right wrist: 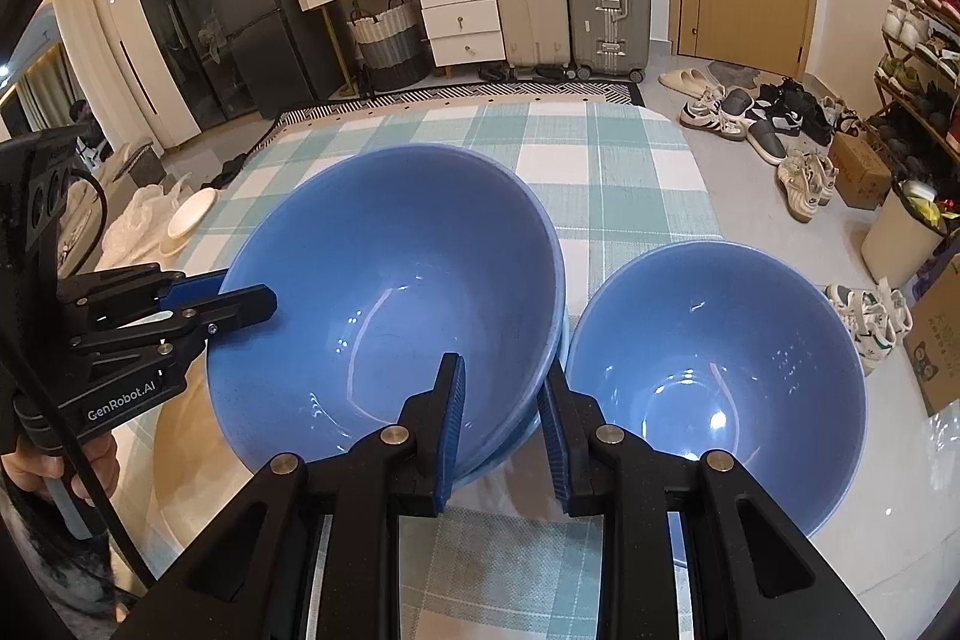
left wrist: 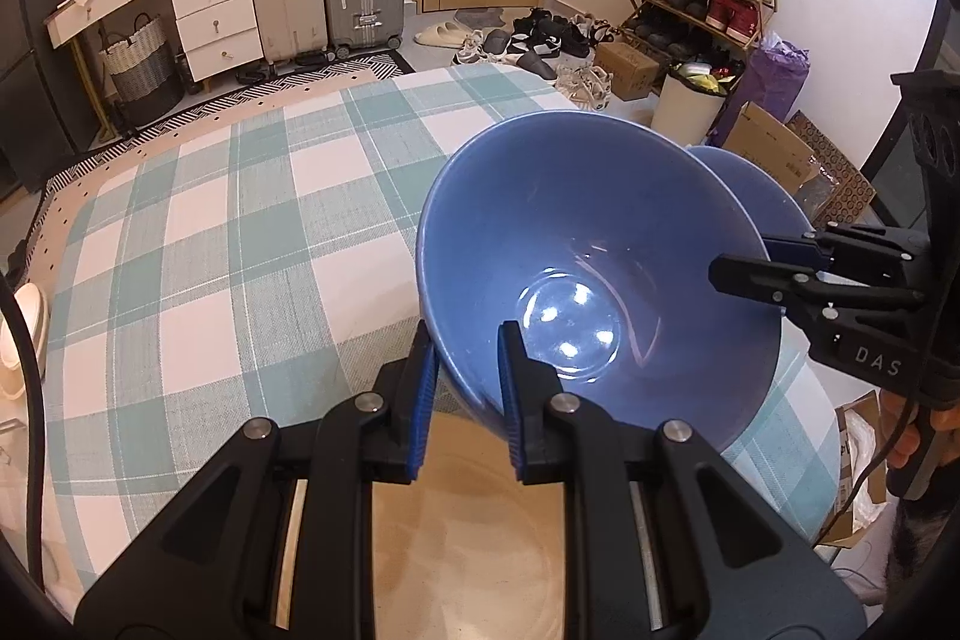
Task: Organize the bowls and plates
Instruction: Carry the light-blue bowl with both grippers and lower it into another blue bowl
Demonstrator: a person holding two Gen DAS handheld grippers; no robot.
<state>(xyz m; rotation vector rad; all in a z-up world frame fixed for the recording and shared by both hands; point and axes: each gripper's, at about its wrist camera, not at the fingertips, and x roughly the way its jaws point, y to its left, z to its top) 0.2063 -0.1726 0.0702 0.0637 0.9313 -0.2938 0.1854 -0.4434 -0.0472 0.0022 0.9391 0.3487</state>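
1. Fingers of my left gripper pinch the near rim of the large blue bowl, one pad outside the wall and one inside.
2. My right gripper clamps the same large blue bowl on its opposite rim; from that wrist the rim looks doubled, so I judge it is already nested in, or settling into, another bowl of like size, though I cannot tell for sure.
3. Just beyond my right fingers, to their right, a smaller blue bowl sits upright on the checked tablecloth, beside the large one, rims near or touching.
4. Well off to the left of my left gripper, a white plate lies past the table edge, apart from the bowls.
5. Progress, as I judge it: stacking is under way; the smaller bowl and that plate remain unsorted.
6. Orientation: the held bowl opens upward, tilted toward my left wrist; being round, it has no long axis across, only its upright centre line.
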